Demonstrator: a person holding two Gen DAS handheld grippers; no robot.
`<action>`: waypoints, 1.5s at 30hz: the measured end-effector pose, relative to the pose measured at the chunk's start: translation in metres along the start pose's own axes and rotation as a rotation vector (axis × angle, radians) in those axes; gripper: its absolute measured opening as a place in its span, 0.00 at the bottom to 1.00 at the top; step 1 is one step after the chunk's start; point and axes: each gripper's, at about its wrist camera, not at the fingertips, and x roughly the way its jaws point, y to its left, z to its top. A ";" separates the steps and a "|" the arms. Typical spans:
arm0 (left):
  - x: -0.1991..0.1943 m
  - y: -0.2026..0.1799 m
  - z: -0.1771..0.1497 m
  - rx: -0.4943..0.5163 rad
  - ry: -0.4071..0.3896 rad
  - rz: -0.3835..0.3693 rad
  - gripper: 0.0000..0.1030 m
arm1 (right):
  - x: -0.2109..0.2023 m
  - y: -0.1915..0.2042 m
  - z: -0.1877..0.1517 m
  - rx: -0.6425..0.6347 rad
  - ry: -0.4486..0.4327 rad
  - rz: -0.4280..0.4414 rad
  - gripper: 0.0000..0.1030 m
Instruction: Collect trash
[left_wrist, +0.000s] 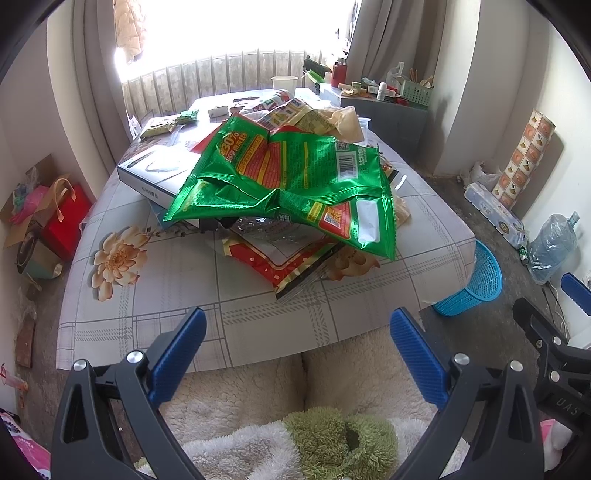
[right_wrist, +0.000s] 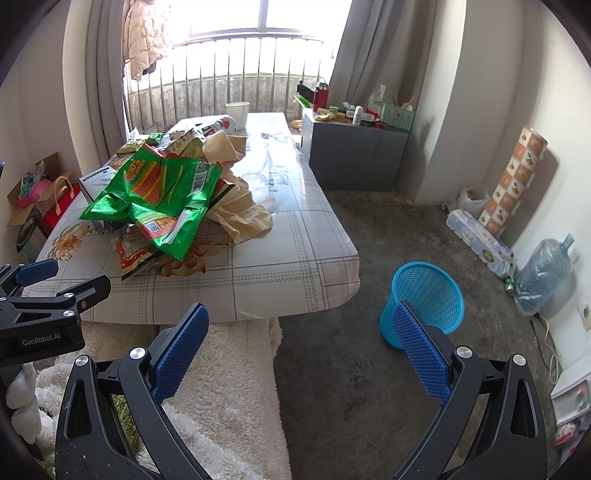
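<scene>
The left tool (left_wrist: 297, 325) hangs over the near edge of the tabletop (left_wrist: 177, 280) with its blue pads spread wide apart, holding nothing. The right tool (right_wrist: 301, 325) is likewise parted and empty, above the grey floor. A crumpled green foil snack bag (left_wrist: 291, 177) tops a heap of wrappers on the checked cloth — under it a red-and-white printed packet (left_wrist: 291, 266), behind it crumpled tan paper (right_wrist: 240, 214). The blue plastic mesh wastebasket (right_wrist: 424, 295) stands on the floor just beside the tabletop's corner — well apart from the heap.
</scene>
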 end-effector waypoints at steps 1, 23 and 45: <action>0.001 0.000 -0.002 0.001 0.003 0.000 0.95 | 0.000 0.001 0.000 0.000 0.000 0.000 0.93; -0.003 0.073 0.035 -0.098 -0.248 -0.227 0.95 | 0.022 0.030 0.058 0.147 -0.029 0.313 0.89; 0.102 0.118 0.094 -0.052 -0.089 -0.167 0.31 | 0.129 0.053 0.100 0.327 0.162 0.557 0.39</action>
